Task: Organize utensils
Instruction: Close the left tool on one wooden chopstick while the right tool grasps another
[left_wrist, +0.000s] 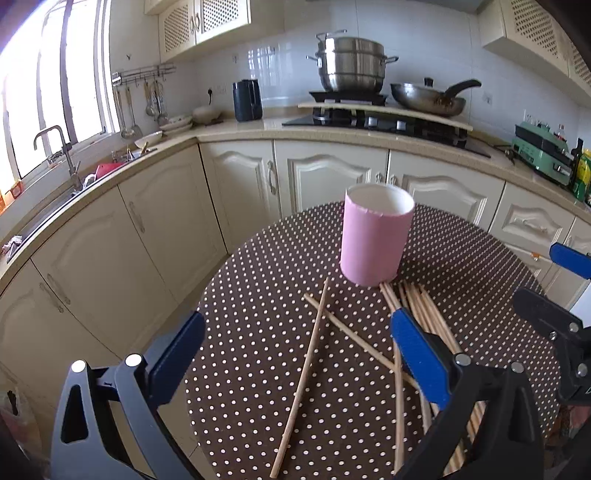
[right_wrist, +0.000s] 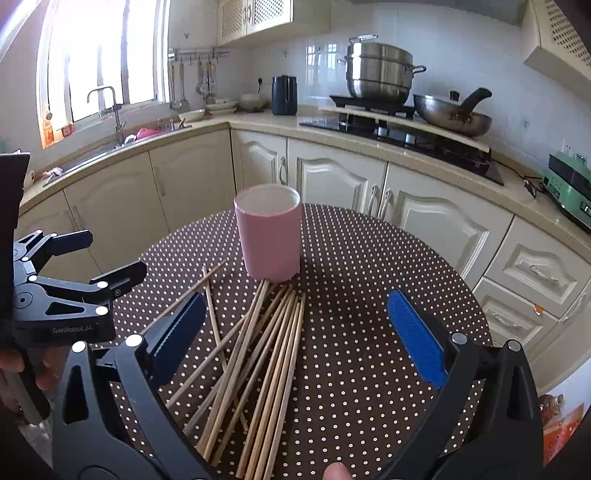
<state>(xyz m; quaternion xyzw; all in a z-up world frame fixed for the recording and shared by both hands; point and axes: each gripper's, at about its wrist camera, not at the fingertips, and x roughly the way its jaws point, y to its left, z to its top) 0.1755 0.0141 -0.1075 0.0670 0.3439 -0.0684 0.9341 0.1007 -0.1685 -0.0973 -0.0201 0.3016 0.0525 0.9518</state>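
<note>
On the polka-dot counter (left_wrist: 258, 266), at frame centre, a pink cylindrical holder (left_wrist: 376, 236) stands upright with bamboo chopsticks (right_wrist: 266, 362) lying loose just in front of it, two crossed chopsticks (left_wrist: 317, 343) apart toward the left. Both the left tongs (left_wrist: 295, 332) and the right tongs (right_wrist: 295, 325) hover released above them, jaws spread wide, gripping nothing.
</note>
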